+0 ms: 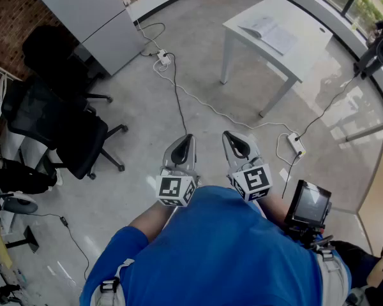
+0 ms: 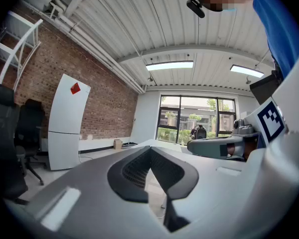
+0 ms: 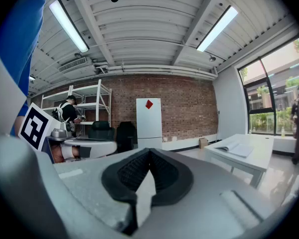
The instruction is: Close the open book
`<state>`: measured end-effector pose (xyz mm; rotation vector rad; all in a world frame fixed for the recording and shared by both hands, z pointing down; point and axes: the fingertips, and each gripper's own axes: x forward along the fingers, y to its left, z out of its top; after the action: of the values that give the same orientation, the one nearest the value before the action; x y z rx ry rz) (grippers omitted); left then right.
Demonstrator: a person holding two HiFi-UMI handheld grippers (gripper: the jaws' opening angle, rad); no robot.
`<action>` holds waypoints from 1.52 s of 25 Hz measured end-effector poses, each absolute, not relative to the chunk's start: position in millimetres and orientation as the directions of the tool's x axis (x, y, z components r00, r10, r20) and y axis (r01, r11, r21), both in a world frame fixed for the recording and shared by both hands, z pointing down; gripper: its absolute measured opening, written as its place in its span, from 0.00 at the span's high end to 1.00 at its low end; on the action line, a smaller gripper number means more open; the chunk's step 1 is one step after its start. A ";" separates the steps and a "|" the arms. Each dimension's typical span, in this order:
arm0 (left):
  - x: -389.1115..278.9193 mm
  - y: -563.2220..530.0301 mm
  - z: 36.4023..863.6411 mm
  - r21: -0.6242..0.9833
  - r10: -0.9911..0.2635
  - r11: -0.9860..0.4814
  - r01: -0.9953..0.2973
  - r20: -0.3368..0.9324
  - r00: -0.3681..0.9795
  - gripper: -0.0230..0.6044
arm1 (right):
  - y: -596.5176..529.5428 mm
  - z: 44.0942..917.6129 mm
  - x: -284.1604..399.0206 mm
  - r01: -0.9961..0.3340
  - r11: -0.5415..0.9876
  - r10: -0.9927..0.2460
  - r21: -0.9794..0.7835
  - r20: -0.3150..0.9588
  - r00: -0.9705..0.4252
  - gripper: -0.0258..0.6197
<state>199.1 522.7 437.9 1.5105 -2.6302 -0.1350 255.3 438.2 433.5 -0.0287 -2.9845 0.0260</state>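
The open book (image 1: 270, 34) lies flat on a white table (image 1: 306, 53) at the far right of the room, several steps away. It also shows at the right of the right gripper view as the book (image 3: 236, 147) on the table (image 3: 261, 159). Both grippers are held close to my body, pointing forward over bare floor. My left gripper (image 1: 186, 139) has its jaws together with nothing in them, its tips (image 2: 150, 149) meeting. My right gripper (image 1: 230, 136) is shut and empty too, with closed tips (image 3: 149, 151).
Black office chairs (image 1: 57, 120) stand at the left, beside a white cabinet (image 1: 92, 18). A white cable runs across the floor between a power strip (image 1: 165, 58) and another (image 1: 296, 144). A camera on a stand (image 1: 380, 46) is beyond the table. A small screen (image 1: 309, 204) hangs at my right hip.
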 end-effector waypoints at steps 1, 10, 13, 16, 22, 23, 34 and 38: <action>189.8 532.0 439.2 0.129 -0.861 0.509 -0.851 0.048 -0.507 0.95 | 447.0 434.6 245.3 0.023 1.000 0.026 -0.019 0.157 -0.987 0.96; 119.0 593.5 449.6 0.136 -0.825 0.564 -0.814 0.055 -0.562 0.95 | 503.2 439.9 170.7 0.071 0.997 0.072 -0.011 0.167 -0.983 0.96; 103.9 598.4 454.4 0.143 -0.815 0.578 -0.803 0.062 -0.576 0.95 | 508.8 441.0 156.2 0.084 0.996 0.085 -0.012 0.169 -0.982 0.96; 90.2 592.5 458.1 0.153 -0.809 0.587 -0.795 0.065 -0.584 0.95 | 502.9 443.8 141.6 0.089 0.996 0.090 -0.014 0.175 -0.980 0.96; 55.5 569.6 468.9 0.156 -0.795 0.606 -0.780 0.079 -0.602 0.95 | 478.2 457.1 105.6 0.101 0.994 0.105 -0.030 0.179 -0.978 0.96; 46.4 562.1 469.6 0.154 -0.793 0.608 -0.779 0.081 -0.603 0.95 | 469.7 458.1 97.0 0.099 0.995 0.103 -0.032 0.178 -0.979 0.96; -44.0 394.3 438.4 0.130 -0.843 0.537 -0.834 0.044 -0.536 0.95 | 309.9 435.5 14.6 0.012 0.999 0.017 -0.035 0.141 -0.990 0.96; -58.4 338.2 440.7 0.123 -0.879 0.477 -0.870 0.046 -0.475 0.95 | 258.4 440.5 5.9 -0.066 0.997 -0.059 -0.040 0.144 -0.988 0.96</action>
<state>-58.4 338.2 440.7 1.5504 -2.6103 -0.1253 5.9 258.4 440.5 0.0945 -2.9957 0.0666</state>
